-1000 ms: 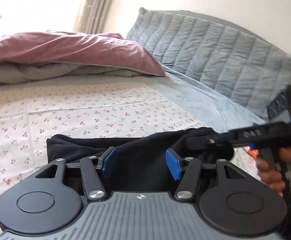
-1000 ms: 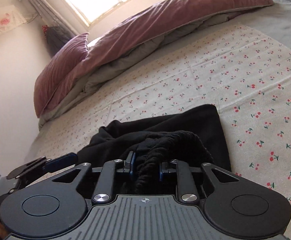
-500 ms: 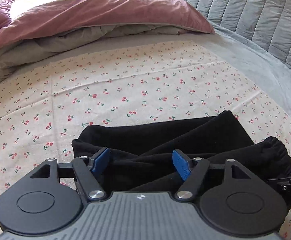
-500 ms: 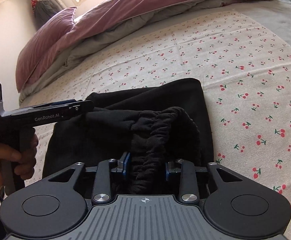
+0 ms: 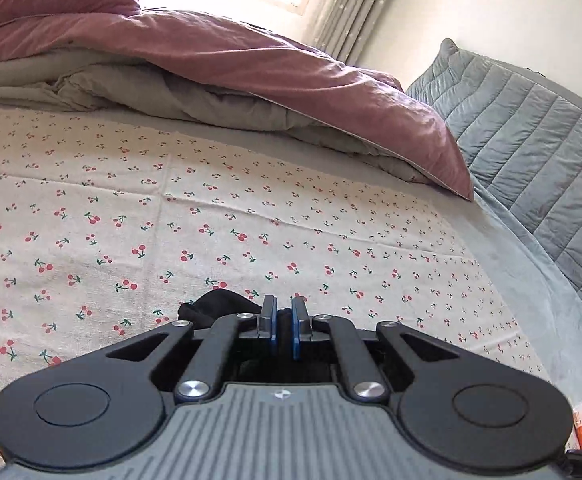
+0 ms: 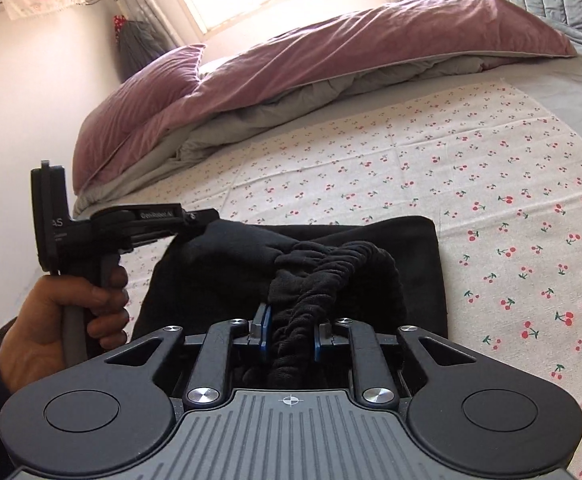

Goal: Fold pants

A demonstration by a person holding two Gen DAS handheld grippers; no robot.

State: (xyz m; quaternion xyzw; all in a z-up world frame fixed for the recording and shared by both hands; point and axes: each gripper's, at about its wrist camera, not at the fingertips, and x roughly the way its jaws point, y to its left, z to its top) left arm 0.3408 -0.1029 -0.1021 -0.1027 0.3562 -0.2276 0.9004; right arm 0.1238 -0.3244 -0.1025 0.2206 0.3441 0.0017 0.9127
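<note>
On the bed, over the white sheet with little red cherries (image 6: 471,184), the soft black pants (image 6: 331,256) lay bunched up near the person. The left gripper (image 5: 283,322) had its blue pads almost together. Half a second before, those pads stood wide apart over the pants. In the right wrist view its tip was pinching a corner of the black cloth and holding it up off the sheet. A hand (image 6: 63,320) held its handle.

The right gripper (image 6: 289,334) was closing on the thick, wrinkly waistband of the pants, which sat between its pads, same as before. The big pink and grey blanket (image 6: 331,64) was piled at the far side of the bed.
</note>
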